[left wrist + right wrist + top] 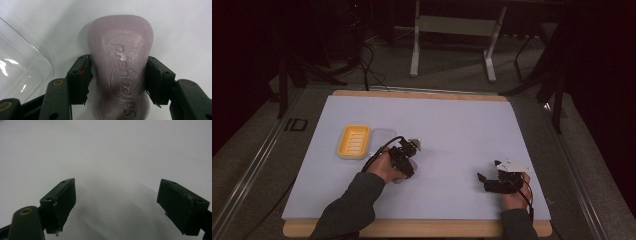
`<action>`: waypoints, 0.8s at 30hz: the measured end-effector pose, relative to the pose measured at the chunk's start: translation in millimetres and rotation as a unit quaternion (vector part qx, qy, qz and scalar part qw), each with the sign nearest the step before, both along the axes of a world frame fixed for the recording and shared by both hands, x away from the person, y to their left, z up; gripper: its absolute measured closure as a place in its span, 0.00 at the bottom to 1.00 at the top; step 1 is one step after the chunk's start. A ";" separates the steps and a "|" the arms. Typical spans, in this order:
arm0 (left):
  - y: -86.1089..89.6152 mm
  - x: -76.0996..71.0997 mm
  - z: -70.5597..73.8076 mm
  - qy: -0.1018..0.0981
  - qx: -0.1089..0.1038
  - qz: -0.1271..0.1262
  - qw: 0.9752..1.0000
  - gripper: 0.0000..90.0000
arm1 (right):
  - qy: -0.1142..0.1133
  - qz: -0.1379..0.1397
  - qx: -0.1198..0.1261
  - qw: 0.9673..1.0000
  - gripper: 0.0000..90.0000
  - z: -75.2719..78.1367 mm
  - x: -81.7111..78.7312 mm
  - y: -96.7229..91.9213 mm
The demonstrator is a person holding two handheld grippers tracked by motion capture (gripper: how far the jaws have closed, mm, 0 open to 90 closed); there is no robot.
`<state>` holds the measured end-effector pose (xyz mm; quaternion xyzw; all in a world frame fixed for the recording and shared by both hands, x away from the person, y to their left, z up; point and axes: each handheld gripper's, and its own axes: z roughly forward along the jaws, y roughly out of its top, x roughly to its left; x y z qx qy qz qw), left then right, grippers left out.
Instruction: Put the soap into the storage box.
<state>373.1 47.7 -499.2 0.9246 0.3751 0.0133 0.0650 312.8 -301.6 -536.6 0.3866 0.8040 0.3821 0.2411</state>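
Note:
A pale lilac soap bar (122,62) with embossed lettering lies on the white table sheet, seen close up in the left gripper view. My left gripper (119,76) is shut on it, both black pads pressed against its narrow waist. In the high view the left gripper (408,151) sits just right of a yellow soap dish (354,141). My right gripper (488,170) rests low at the table's right front. In the right gripper view, the right gripper (116,202) stands open over bare sheet with nothing between its pads.
A clear plastic lid (20,65) lies on the sheet left of the soap; in the high view the lid (383,134) adjoins the yellow dish. The white sheet (452,120) covers a wooden board. Table legs and cables stand beyond the far edge.

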 end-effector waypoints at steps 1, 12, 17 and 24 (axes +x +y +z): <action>-0.7 0.4 -0.1 0.000 0.003 -0.002 1.000 0.49 | 0.000 0.000 0.000 1.000 0.17 0.0 0.0 0.0; -2.5 1.4 0.6 0.000 0.013 -0.009 1.000 0.55 | 0.001 0.001 0.001 1.000 0.17 0.0 0.2 -0.2; -3.5 3.4 1.2 0.007 0.021 -0.021 1.000 0.55 | 0.002 0.001 0.004 1.000 0.17 0.2 0.3 -0.8; -3.5 4.3 1.6 0.011 0.022 -0.031 0.999 0.55 | 0.003 0.002 0.004 1.000 0.17 0.0 0.6 -0.5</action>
